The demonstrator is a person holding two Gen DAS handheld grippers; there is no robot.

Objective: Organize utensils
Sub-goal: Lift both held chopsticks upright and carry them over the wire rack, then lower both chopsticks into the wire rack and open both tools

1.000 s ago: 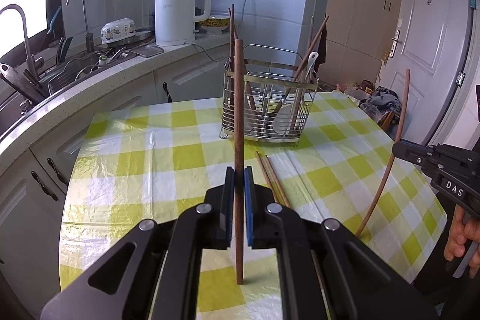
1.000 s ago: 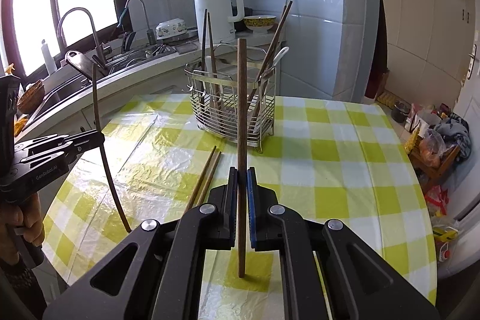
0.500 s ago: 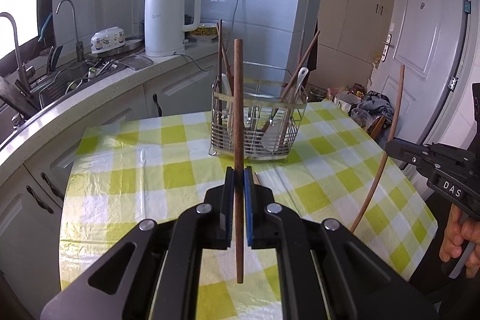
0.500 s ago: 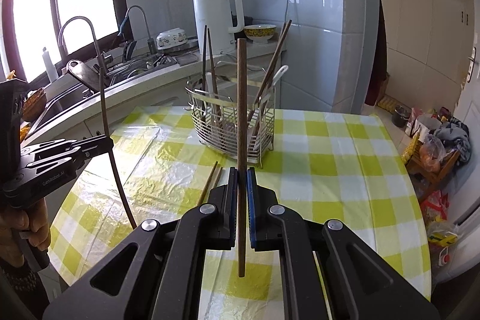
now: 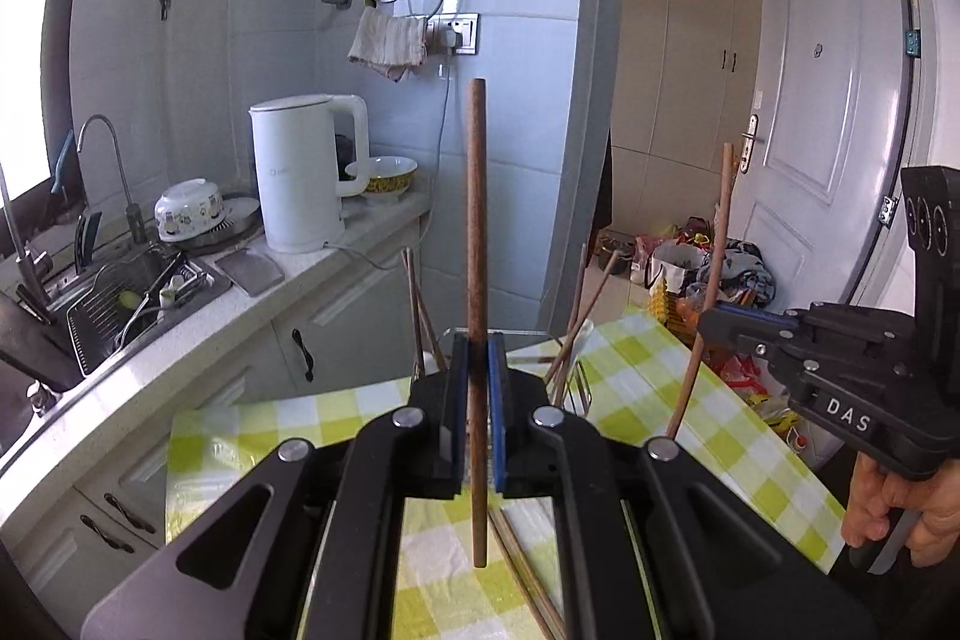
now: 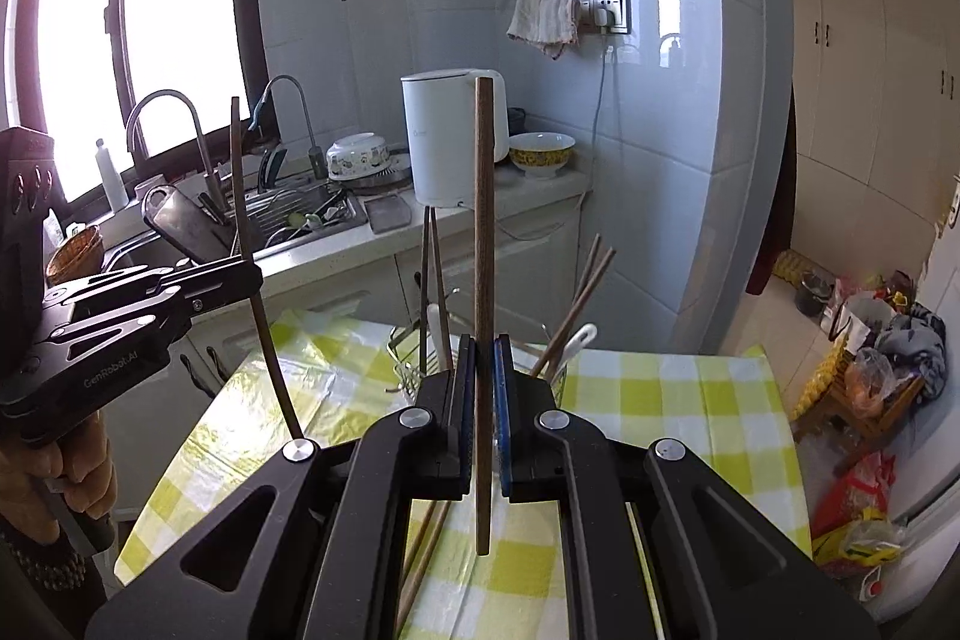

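Upright, in the left wrist view, we saw the left gripper (image 5: 477,388) pinching a brown chopstick (image 5: 477,232) above the checked table (image 5: 648,358). Right wrist view: right gripper (image 6: 485,394) clamped another chopstick (image 6: 483,232) before the wire rack (image 6: 411,370).
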